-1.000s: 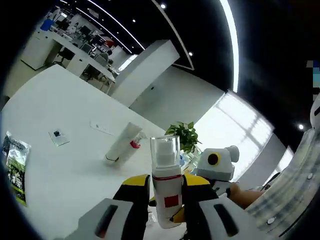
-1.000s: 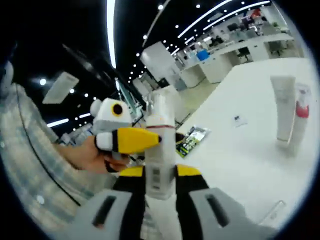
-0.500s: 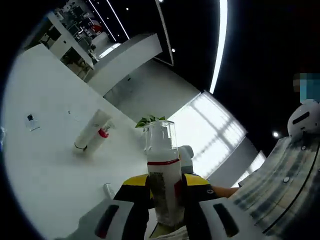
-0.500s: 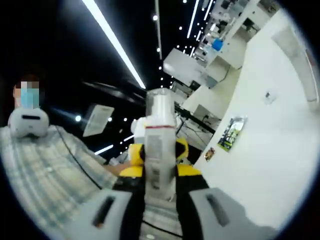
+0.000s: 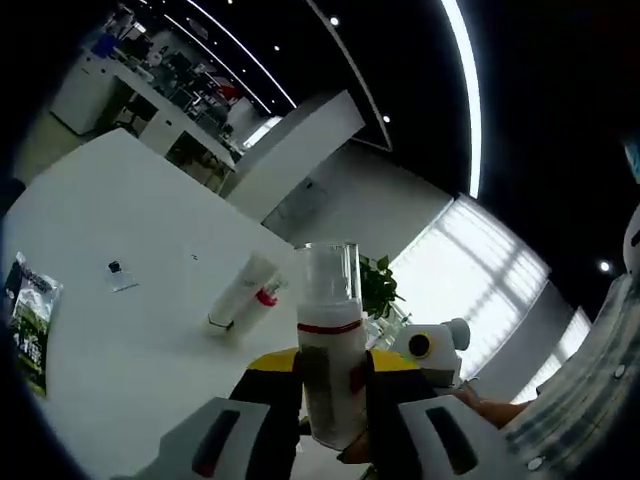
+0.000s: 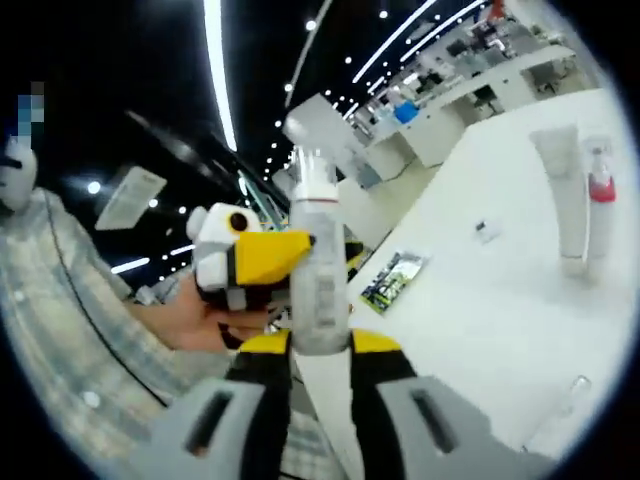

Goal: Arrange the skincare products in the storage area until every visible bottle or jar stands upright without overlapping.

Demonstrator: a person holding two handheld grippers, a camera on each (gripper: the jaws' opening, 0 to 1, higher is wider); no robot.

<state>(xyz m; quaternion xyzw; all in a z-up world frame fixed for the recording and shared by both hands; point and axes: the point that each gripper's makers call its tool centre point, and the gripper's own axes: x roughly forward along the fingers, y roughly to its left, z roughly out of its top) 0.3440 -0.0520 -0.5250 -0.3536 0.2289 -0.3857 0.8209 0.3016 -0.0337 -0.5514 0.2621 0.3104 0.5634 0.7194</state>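
Both grippers clamp one pump bottle (image 5: pixel 330 350), held in the air above the white table (image 5: pixel 120 340): left gripper (image 5: pixel 330 385), right gripper (image 6: pixel 318 350). Two tubes (image 5: pixel 243 293) stand on the table beyond.

In the left gripper view, a pump bottle (image 5: pixel 331 350) stands between the jaws of the left tool (image 5: pixel 332 400), above the worktop (image 5: pixel 120 330). Beyond it on the worktop, two tubes (image 5: pixel 243 294) lie side by side, touching. Left of them sits a small sachet (image 5: pixel 118 274), and farther left, at the worktop's edge, a printed packet (image 5: pixel 28 322). A potted plant (image 5: pixel 377 283) stands behind the bottle, to its right.

In the right gripper view, the same bottle (image 6: pixel 318 270) rises between the jaws of the right tool (image 6: pixel 320 400), with the left tool (image 6: pixel 268 262) reaching in from the left against the bottle's side. The tubes (image 6: pixel 572 200) stand far right; the packet (image 6: pixel 393 281) lies between them and the bottle.
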